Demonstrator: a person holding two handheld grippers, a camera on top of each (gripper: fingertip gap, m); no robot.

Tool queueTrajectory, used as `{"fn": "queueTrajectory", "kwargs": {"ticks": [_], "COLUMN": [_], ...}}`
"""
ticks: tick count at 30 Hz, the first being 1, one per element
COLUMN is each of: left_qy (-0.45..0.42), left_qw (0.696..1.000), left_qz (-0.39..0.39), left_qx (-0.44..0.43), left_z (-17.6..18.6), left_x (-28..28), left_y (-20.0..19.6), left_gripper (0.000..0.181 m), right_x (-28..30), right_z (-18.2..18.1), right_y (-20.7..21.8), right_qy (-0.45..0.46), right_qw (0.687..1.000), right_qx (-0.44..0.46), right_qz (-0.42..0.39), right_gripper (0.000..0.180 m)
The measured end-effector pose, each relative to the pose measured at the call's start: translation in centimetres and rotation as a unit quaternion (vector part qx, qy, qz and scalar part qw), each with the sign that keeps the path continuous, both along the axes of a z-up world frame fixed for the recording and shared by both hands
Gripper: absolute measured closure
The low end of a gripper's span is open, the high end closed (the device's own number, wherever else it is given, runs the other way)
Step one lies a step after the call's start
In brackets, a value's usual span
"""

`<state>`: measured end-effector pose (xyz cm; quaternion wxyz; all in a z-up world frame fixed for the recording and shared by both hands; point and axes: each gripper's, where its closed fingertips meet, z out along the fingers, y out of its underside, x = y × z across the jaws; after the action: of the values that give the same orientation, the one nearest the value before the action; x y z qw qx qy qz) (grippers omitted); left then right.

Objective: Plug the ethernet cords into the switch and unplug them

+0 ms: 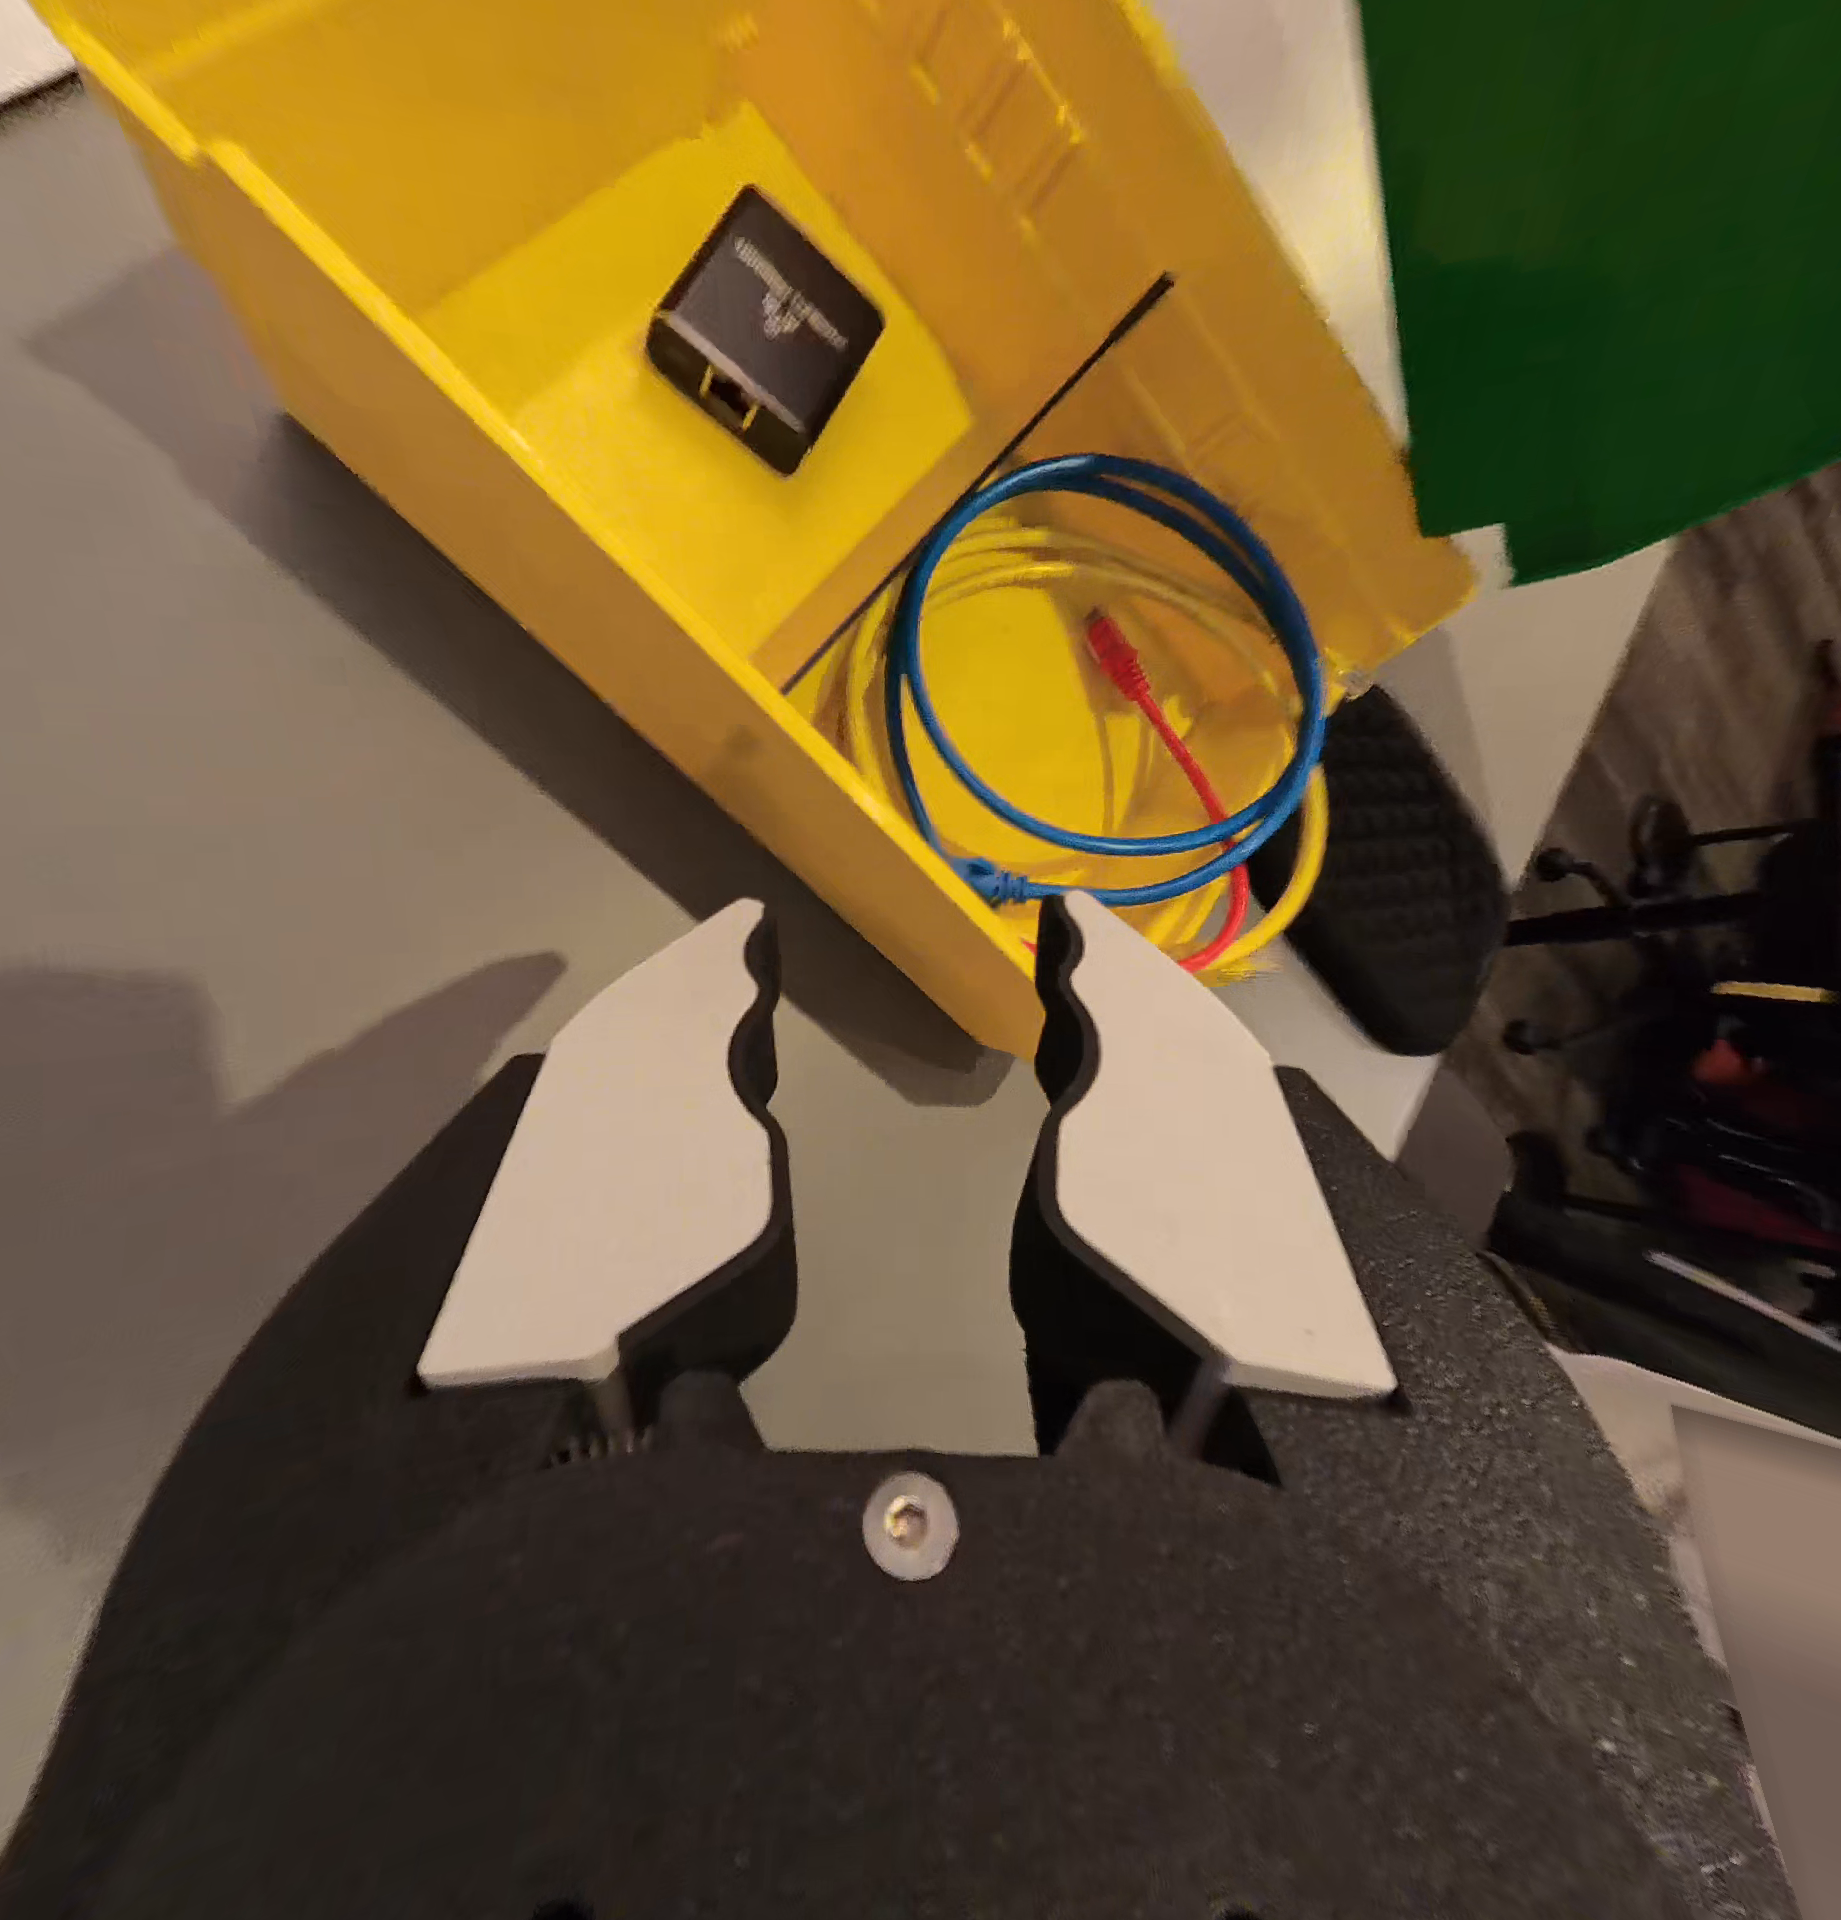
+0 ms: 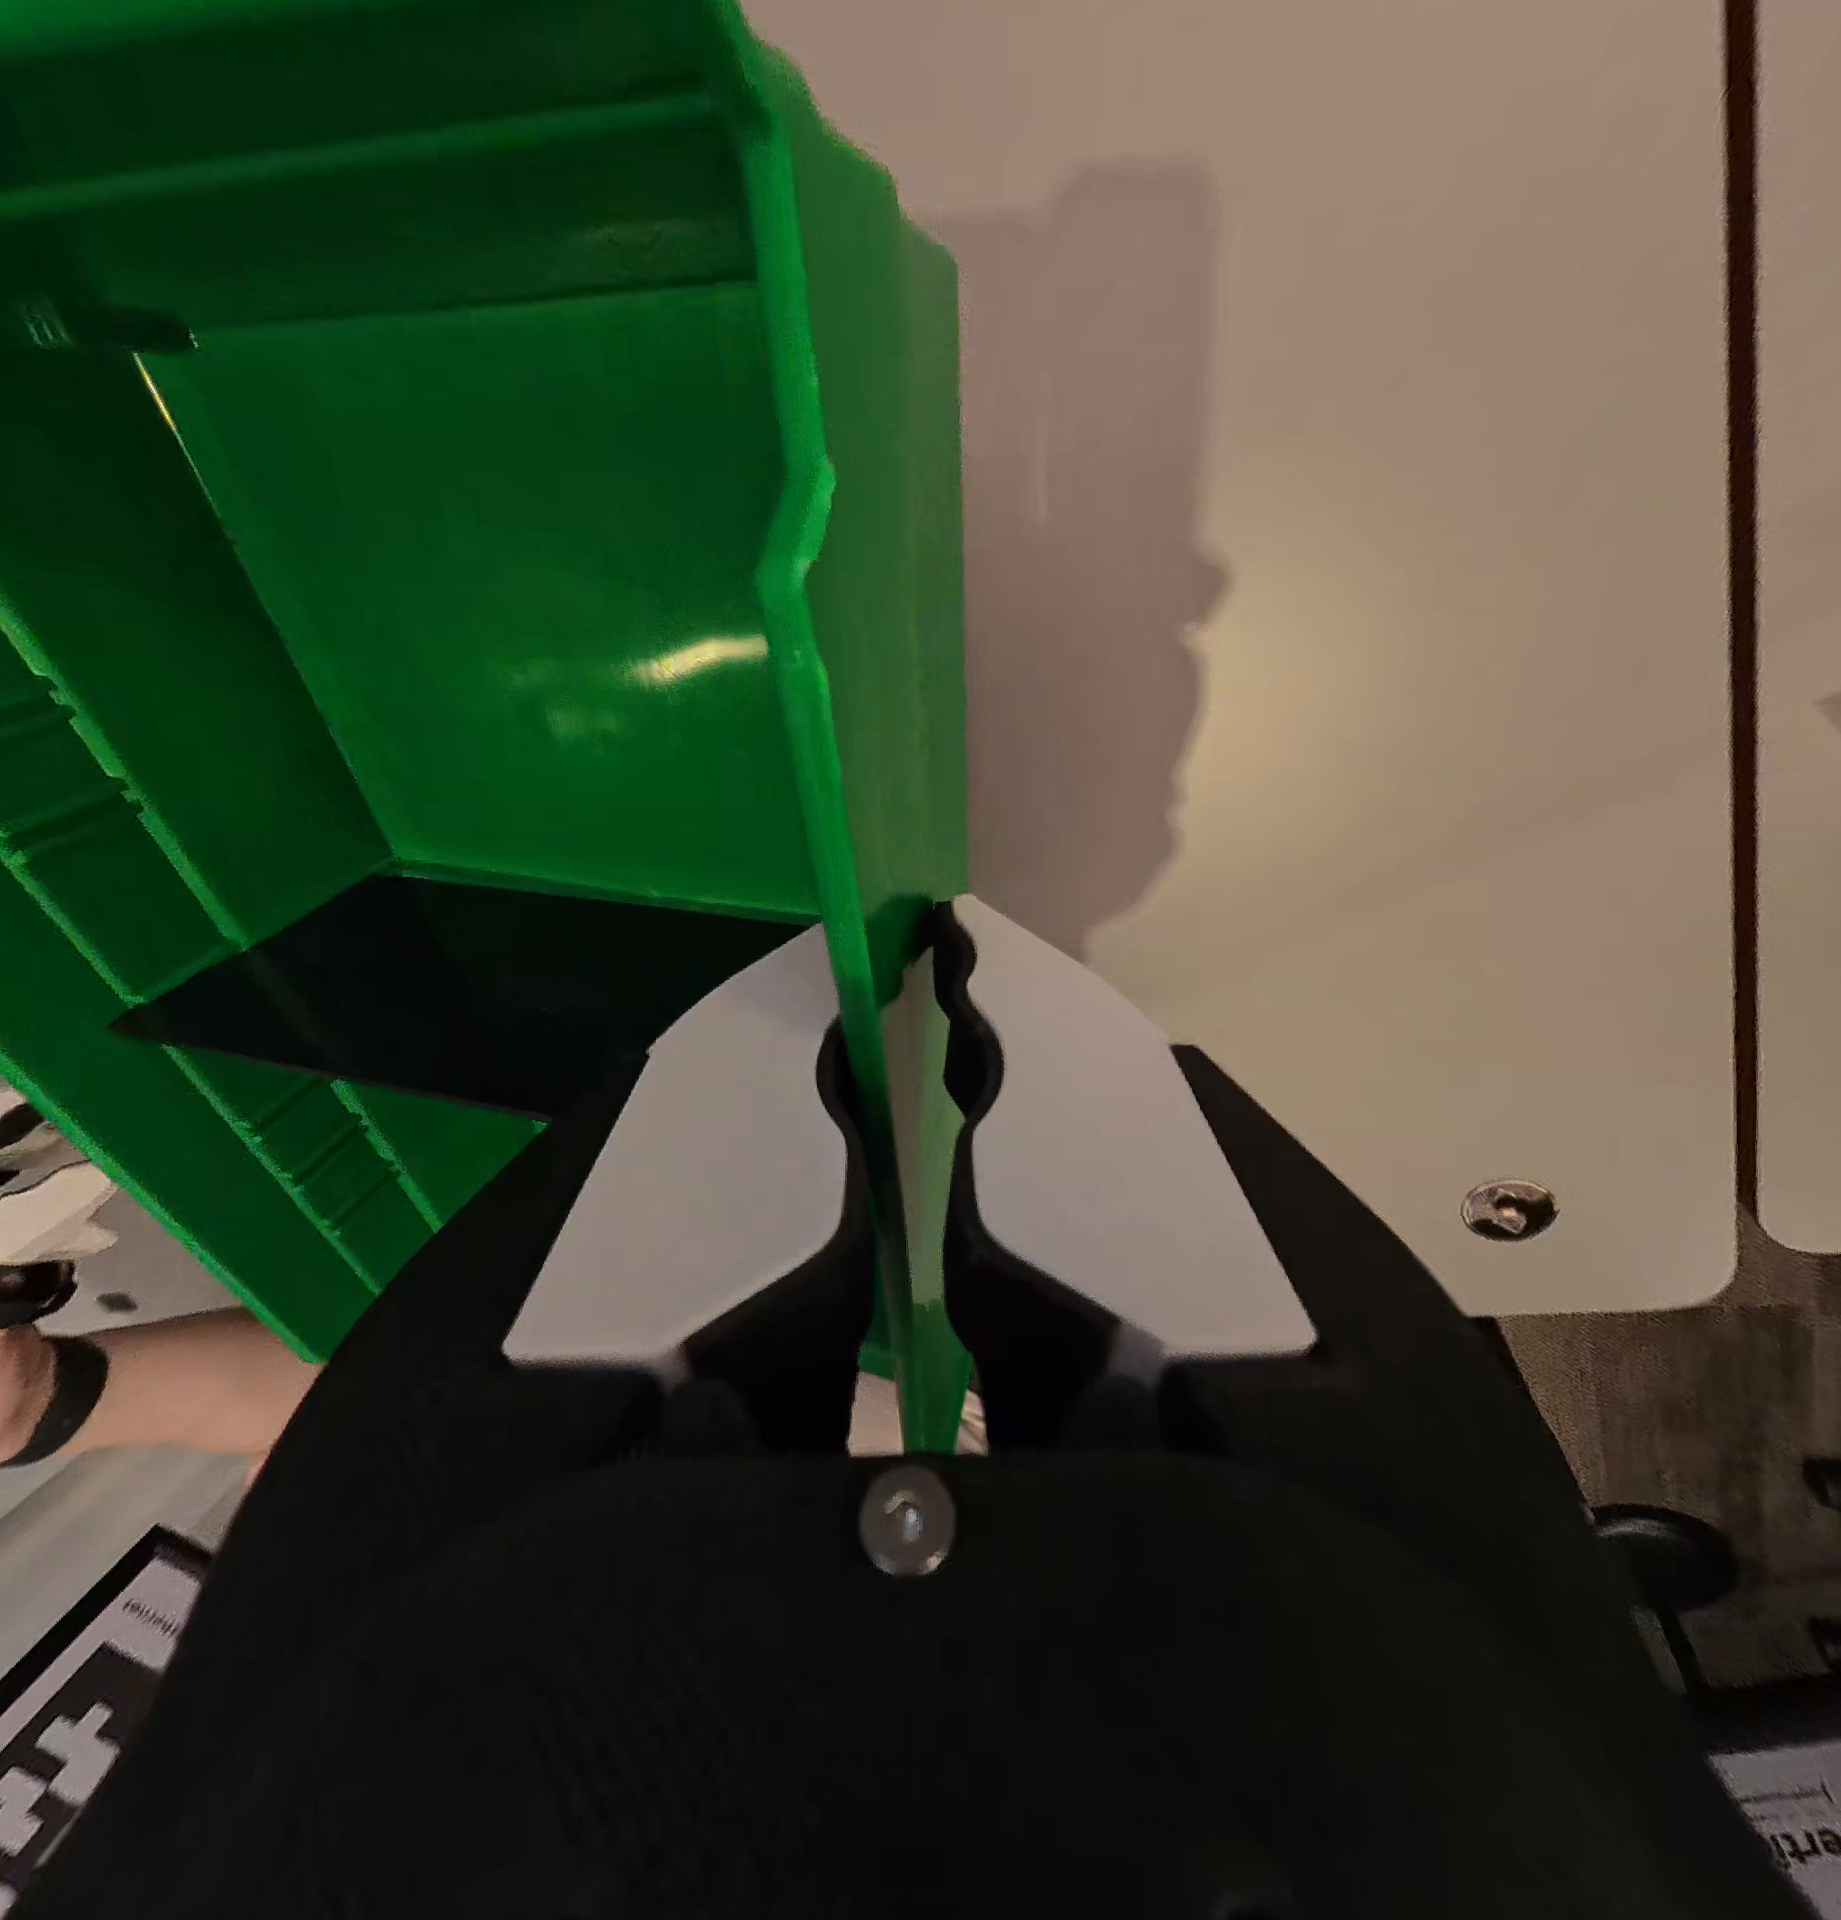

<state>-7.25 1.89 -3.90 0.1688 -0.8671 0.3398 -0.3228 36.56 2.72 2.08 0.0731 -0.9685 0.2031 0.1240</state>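
In the left wrist view a yellow bin [image 1: 542, 499] stands on the grey table. A small black switch [image 1: 765, 327] lies in its back compartment, one port facing me. In the front compartment lie coiled cords: a blue one [image 1: 1103, 842], a red one [image 1: 1155, 717] and a yellow one [image 1: 1300, 894]. My left gripper [image 1: 905, 935] is open and empty, just short of the bin's near corner. My right gripper [image 2: 885, 935] is shut on the side wall of a green bin [image 2: 480, 623] and holds it tilted above the table. The green bin also shows at the left wrist view's top right [image 1: 1622, 260].
A thin black divider [image 1: 978, 478] splits the yellow bin. A black mesh object [image 1: 1394, 883] sits beside the bin at the table's right edge, with chair legs and clutter [image 1: 1726, 1039] beyond. White panels [image 2: 1415, 623] with a screw [image 2: 1508, 1210] lie under the right gripper. Tip to tip, the grippers are about 45 centimetres apart. Between my left fingertips and the small black switch [image 1: 765, 327] there is roughly 20 centimetres.
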Motion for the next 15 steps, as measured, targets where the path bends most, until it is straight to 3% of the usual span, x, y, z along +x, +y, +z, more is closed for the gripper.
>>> {"fn": "queueTrajectory", "kwargs": {"ticks": [4,12,14,15], "left_qy": [0.073,0.155,0.126,0.130], "left_qw": [0.996,0.988,0.990,0.989], "left_qz": [0.004,-0.019,-0.040,-0.047], "left_qx": [0.049,0.007,-0.045,-0.052], "left_z": [-1.1,-5.0,-5.0,-5.1], "left_x": [0.9,1.5,2.5,2.4], "left_y": [-0.8,-1.9,-3.2,-3.4], "left_gripper": [0.125,0.122,0.139,0.139], "right_x": [0.8,2.8,3.3,3.6], "right_z": [-1.8,-3.5,-4.3,-4.8], "right_y": [0.0,-1.6,-2.0,-2.3], "right_qy": [0.042,0.075,0.068,0.064], "right_qw": [0.999,0.997,0.997,0.997], "right_qx": [0.009,0.002,-0.008,-0.015], "right_qz": [0.007,0.035,0.038,0.040], "right_gripper": [0.169,0.168,0.168,0.167]}}
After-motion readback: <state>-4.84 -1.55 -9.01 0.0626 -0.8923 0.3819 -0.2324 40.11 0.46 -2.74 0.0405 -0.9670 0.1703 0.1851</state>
